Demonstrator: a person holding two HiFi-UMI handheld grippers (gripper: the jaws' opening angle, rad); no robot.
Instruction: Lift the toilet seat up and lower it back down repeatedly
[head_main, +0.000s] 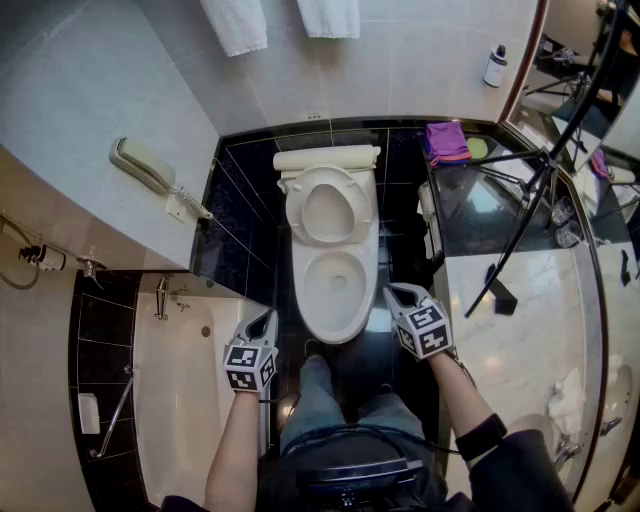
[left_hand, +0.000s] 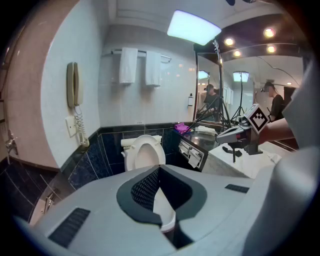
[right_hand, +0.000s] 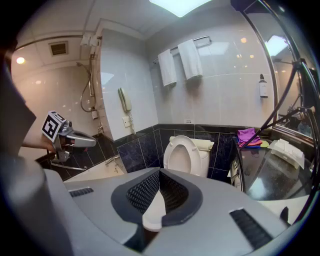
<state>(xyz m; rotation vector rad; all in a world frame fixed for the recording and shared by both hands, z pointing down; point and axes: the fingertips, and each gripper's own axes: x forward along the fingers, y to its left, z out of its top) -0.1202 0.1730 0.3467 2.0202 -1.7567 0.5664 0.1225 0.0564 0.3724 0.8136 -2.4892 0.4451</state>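
Toilet seat (head_main: 297, 212) is up, leaning back on the tank and well apart from both grippers. Left gripper (head_main: 265, 320) and right gripper (head_main: 400, 296) flank the front of the bowl (head_main: 335, 300), fingers pinched together and empty. Probably staged to lower the seat. Can't make out the hinge, or a lid behind the seat.

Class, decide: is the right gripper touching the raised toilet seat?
Apart. The head view shows the right gripper beside the front edge of the bowl, while the toilet seat stands raised against the tank, well behind it.
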